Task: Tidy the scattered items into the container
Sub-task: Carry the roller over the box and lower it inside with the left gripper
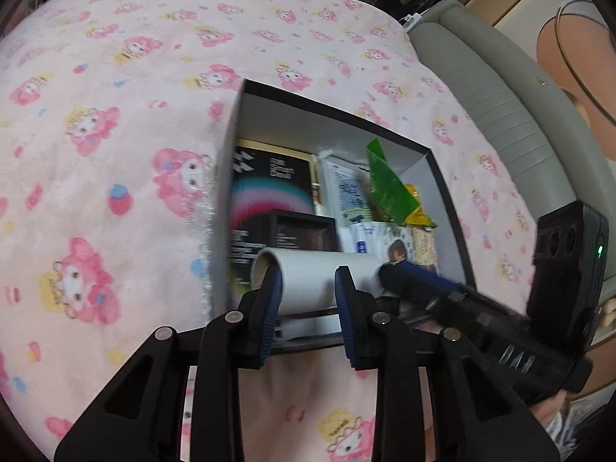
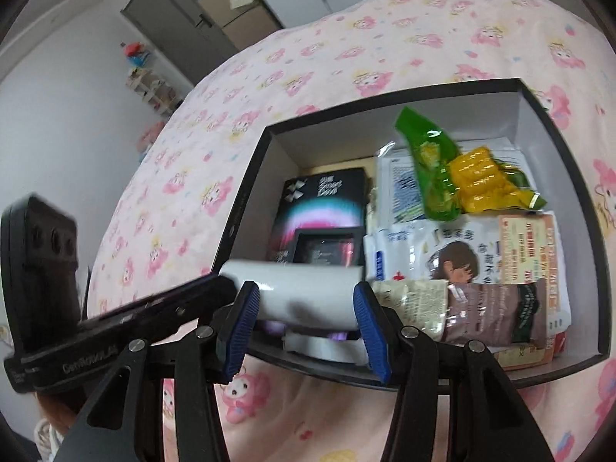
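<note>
With the left gripper [image 1: 308, 308] and right gripper [image 2: 306, 321] both half-open and empty above the white cardboard roll [image 2: 304, 292] at the near wall of the black-rimmed, white-lined box [image 1: 442, 177], a careless dip could knock it out.

A pink cartoon-print bedspread [image 1: 115, 77] fills the room, with white walls [image 2: 57, 88] and a grey door [image 2: 173, 15].

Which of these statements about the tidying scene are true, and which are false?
1. The container sits on a pink patterned blanket. True.
2. The container is empty. False: it holds packets and a black carton.
3. A green packet showing yellow corn lies inside the container. True.
4. The white roll stands upright. False: it lies sideways by the container's near side.
</note>
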`<state>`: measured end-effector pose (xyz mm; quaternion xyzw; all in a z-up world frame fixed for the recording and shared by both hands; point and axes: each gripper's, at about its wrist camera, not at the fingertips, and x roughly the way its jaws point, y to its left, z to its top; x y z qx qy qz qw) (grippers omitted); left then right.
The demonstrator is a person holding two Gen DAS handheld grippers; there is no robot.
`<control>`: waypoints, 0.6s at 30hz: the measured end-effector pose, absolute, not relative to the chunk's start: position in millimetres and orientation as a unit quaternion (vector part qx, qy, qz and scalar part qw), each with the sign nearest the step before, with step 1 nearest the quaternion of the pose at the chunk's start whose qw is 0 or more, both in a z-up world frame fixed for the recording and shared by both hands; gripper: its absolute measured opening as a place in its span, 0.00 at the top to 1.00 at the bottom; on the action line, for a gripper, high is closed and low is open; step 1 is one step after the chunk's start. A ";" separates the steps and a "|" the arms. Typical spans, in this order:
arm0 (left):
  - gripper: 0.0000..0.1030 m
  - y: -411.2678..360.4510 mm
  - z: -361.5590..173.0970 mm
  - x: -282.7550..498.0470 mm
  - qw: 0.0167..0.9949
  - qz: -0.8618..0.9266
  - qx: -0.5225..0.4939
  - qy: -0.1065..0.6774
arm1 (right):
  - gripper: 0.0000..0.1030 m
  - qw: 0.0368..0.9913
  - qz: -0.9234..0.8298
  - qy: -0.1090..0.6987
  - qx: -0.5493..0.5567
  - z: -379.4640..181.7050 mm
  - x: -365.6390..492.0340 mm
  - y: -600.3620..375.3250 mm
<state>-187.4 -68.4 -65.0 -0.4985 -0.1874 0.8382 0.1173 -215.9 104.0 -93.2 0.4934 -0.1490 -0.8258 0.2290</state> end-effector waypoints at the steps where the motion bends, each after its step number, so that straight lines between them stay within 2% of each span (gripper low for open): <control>1: 0.73 -69.8 -61.6 -186.1 0.114 0.842 -0.493 -0.185 | 0.54 0.219 -0.832 -0.156 0.486 -91.6 -214.8 108.6; 6: 0.72 -68.9 -51.9 -186.4 0.115 0.853 -0.478 -0.174 | 0.54 0.184 -0.846 -0.145 0.479 -95.4 -216.3 113.7; 13: 0.74 -47.6 -86.5 -198.0 0.128 0.823 -0.528 -0.168 | 0.53 0.178 -0.843 -0.054 0.505 -102.7 -215.9 102.0; 14: 0.74 -47.7 -90.8 -198.3 0.127 0.820 -0.532 -0.170 | 0.57 0.172 -0.845 -0.039 0.505 -102.9 -215.6 98.0; 18: 0.72 -51.2 -99.6 -196.6 0.125 0.814 -0.538 -0.178 | 0.57 0.168 -0.841 -0.032 0.513 -100.9 -216.1 96.1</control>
